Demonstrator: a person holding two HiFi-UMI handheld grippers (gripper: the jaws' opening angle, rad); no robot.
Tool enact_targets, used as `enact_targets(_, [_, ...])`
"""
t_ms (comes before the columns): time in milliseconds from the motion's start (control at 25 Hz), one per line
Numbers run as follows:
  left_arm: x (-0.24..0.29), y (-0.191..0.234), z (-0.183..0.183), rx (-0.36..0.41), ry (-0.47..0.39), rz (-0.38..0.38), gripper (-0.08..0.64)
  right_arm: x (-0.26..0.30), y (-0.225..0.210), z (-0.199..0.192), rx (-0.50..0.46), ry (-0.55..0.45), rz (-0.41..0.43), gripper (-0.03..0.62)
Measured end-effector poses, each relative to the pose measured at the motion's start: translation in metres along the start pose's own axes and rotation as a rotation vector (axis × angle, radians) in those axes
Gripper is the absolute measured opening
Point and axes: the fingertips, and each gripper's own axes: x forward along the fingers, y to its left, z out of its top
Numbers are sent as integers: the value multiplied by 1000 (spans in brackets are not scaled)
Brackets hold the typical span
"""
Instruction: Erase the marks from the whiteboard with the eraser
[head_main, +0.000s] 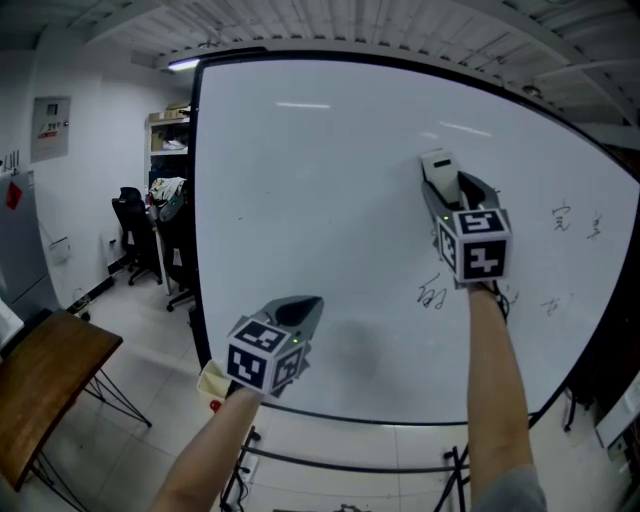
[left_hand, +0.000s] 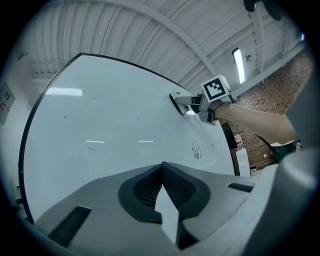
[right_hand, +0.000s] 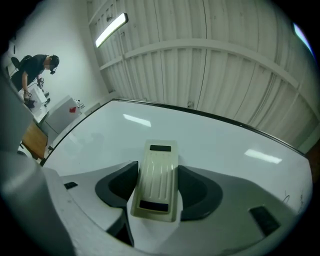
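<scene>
A large whiteboard (head_main: 320, 200) fills the head view, with small black marks (head_main: 431, 294) low at centre right and more marks (head_main: 562, 216) at far right. My right gripper (head_main: 442, 178) is shut on a cream eraser (right_hand: 156, 180), which lies flat against the board above the marks; the eraser (head_main: 438, 163) pokes out past the jaws. My left gripper (head_main: 300, 312) hovers near the board's lower left, shut with nothing in it. In the left gripper view its jaws (left_hand: 162, 170) meet at the tips, and the marks (left_hand: 197, 151) show beyond.
A wooden table (head_main: 40, 375) stands at the lower left. Office chairs (head_main: 135, 225) and shelves sit behind the board's left edge. The board's stand legs (head_main: 455, 470) spread on the tiled floor below. A person (right_hand: 32, 67) stands far off at left in the right gripper view.
</scene>
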Motion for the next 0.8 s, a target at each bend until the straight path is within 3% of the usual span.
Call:
enact_targets(200, [2, -7, 4, 9, -5, -1, 3, -4, 1, -2, 20, -8, 15, 252])
enact_targets(360, [-3, -11, 6, 9, -19, 0, 3, -26, 11, 12, 28, -80, 63, 253])
enact_targets(520, [-4, -18, 8, -10, -36, -12, 3, -57, 30, 20, 139, -138, 147, 255])
enact_targets(680, [-1, -29, 1, -36, -34, -41, 3, -80, 48, -9, 280, -118, 214, 256])
enact_targets(800, [-3, -37, -8, -64, -33, -61, 3, -95, 67, -34, 306, -81, 242, 256])
